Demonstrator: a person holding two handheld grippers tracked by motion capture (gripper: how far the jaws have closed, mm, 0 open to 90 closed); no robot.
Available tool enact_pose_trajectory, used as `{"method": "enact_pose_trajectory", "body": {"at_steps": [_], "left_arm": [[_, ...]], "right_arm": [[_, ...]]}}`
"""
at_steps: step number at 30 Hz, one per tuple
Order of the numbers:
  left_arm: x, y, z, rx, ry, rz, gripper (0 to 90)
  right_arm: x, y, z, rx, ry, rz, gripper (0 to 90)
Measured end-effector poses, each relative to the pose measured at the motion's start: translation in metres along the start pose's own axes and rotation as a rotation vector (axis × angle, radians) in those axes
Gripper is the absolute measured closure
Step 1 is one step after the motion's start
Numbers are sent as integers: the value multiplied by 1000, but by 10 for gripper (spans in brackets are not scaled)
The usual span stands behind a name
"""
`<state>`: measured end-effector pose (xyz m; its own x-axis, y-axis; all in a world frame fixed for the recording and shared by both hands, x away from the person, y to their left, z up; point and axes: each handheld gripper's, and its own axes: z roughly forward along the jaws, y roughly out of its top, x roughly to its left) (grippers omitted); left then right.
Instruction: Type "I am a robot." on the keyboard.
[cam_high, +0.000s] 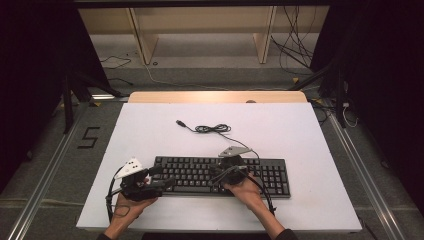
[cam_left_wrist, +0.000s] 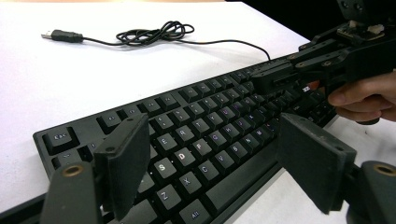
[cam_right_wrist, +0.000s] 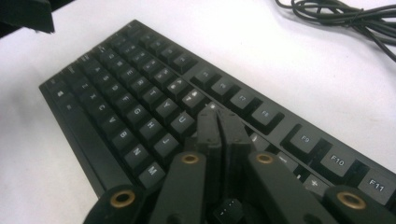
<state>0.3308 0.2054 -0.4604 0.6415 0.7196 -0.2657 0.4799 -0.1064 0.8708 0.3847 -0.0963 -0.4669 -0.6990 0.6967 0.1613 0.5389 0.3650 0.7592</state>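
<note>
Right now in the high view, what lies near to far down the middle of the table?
keyboard → coiled cable with its USB plug → bare wooden strip of the table at the far edge.

The counter lies bare on its left, right and far sides, with open passage there. The keyboard blocks the near middle. Behind it, a coiled cable with its plug lies across the far middle. The left tool, jaws spread, hangs over the keyboard's left end; the right tool, jaws together, sits over the middle keys.
</note>
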Motion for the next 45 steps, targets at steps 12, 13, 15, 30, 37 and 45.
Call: {"method": "enact_pose_trajectory", "body": {"at_steps": [12, 13, 15, 30, 37, 45], "left_arm": [[0, 0, 0, 3, -3, 2, 257], [0, 0, 0, 4, -3, 2, 257], [0, 0, 0, 4, -3, 2, 257], [-1, 0, 1, 4, -2, 2, 257], [-1, 0, 1, 3, -1, 3, 257], [0, 0, 1, 4, 0, 4, 257]], "right_arm": [[-1, -3, 5, 20, -15, 2, 900], [-2, -3, 6, 21, -18, 4, 900], [-2, -3, 6, 26, -19, 5, 900], [-1, -8, 13, 42, -30, -6, 900], [-2, -8, 11, 39, -23, 18, 885], [-1, -5, 4, -3, 10, 30, 792]]}}
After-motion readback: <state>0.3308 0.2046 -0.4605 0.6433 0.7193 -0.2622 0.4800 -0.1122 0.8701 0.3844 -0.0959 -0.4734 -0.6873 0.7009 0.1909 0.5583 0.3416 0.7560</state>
